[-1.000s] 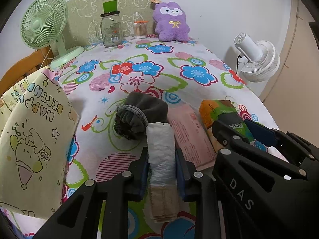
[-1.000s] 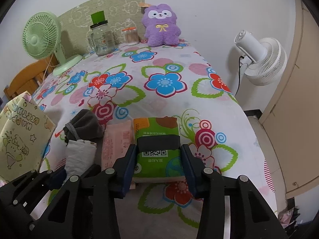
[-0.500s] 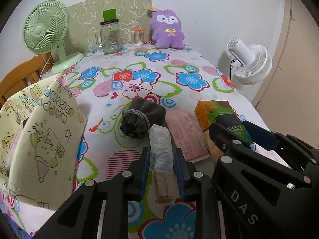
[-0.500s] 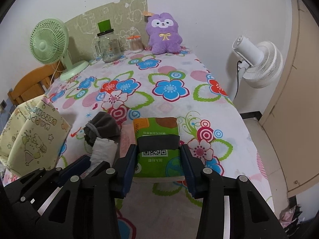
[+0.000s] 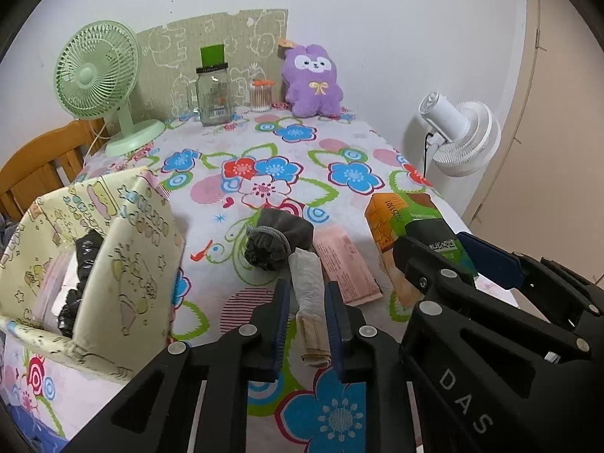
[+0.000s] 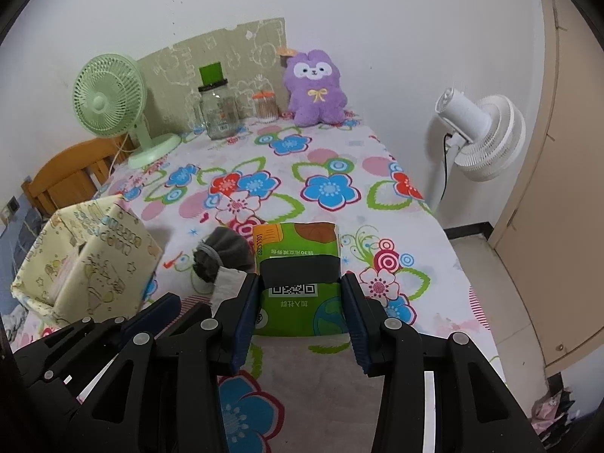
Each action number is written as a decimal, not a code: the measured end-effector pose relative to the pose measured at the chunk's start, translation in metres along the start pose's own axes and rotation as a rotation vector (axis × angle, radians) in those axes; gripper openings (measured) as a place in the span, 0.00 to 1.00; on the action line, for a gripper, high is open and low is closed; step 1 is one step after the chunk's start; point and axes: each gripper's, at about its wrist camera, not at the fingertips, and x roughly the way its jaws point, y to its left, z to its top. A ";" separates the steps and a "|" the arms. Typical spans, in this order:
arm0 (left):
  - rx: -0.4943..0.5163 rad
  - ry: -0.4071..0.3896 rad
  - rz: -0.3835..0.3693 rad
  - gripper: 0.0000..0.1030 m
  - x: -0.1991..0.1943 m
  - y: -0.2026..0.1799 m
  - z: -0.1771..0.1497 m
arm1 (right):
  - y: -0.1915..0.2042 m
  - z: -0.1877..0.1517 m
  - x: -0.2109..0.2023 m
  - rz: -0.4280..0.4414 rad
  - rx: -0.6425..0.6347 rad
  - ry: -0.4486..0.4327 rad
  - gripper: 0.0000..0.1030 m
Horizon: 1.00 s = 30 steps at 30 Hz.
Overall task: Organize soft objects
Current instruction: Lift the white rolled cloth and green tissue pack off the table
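My left gripper (image 5: 306, 294) is shut on a white and beige rolled cloth (image 5: 310, 283) and holds it above the flowered tablecloth. My right gripper (image 6: 300, 294) is shut on a green tissue pack (image 6: 298, 275), lifted off the table; the pack also shows in the left wrist view (image 5: 411, 226). A dark grey sock bundle (image 5: 277, 239) and a pink tissue pack (image 5: 345, 264) lie on the table just beyond the left gripper. A yellow fabric storage bin (image 5: 94, 268) with dark items inside stands at the left; it also shows in the right wrist view (image 6: 87, 260).
At the table's far end stand a green desk fan (image 5: 102, 83), a glass jar (image 5: 213, 94), a cotton swab jar (image 5: 261, 94) and a purple plush (image 5: 311, 83). A white floor fan (image 5: 458, 132) stands right of the table. A wooden chair (image 5: 34, 166) is at the left.
Both grippers have risen and pulled back, lifting the rolled cloth and the green tissue pack off the table. The storage bin's open top has come into view.
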 end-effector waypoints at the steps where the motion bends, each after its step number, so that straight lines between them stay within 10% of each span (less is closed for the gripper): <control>1: 0.001 -0.009 -0.002 0.15 -0.004 0.000 0.000 | 0.001 0.001 -0.004 0.002 -0.001 -0.007 0.46; 30: -0.032 0.117 -0.013 0.34 0.045 0.003 -0.010 | -0.006 -0.008 0.037 -0.007 -0.007 0.064 0.46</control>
